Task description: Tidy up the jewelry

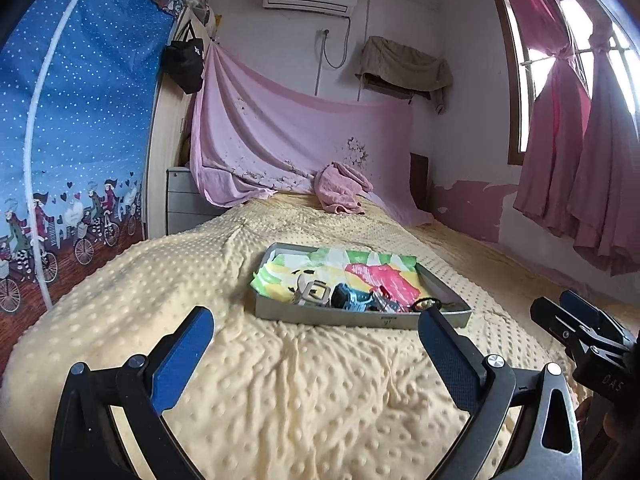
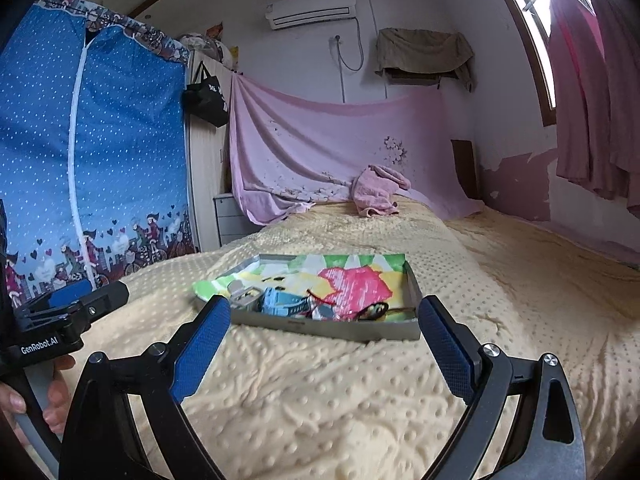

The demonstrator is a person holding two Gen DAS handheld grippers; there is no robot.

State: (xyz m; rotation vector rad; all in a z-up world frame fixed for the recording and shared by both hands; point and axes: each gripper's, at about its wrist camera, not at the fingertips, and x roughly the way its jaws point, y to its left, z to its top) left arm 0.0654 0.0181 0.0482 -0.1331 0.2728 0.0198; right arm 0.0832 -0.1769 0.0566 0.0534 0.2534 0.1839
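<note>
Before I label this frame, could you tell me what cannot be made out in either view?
- Jewelry pile in the tray: left wrist view, pieces overlap and are too small to name.
- Tray's right corner: left wrist view, hidden behind a finger of the left tongs.
- Tray's near-left corner: right wrist view, hidden behind a finger of the right tongs.
- Person's hand: right wrist view, cut off by the left edge.

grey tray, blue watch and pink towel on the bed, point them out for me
grey tray (image 1: 344, 317): left wrist view, on its near wall.
blue watch (image 2: 280, 305): right wrist view, on its blue strap.
pink towel (image 2: 378, 190): right wrist view, on the middle of the crumpled heap.
</note>
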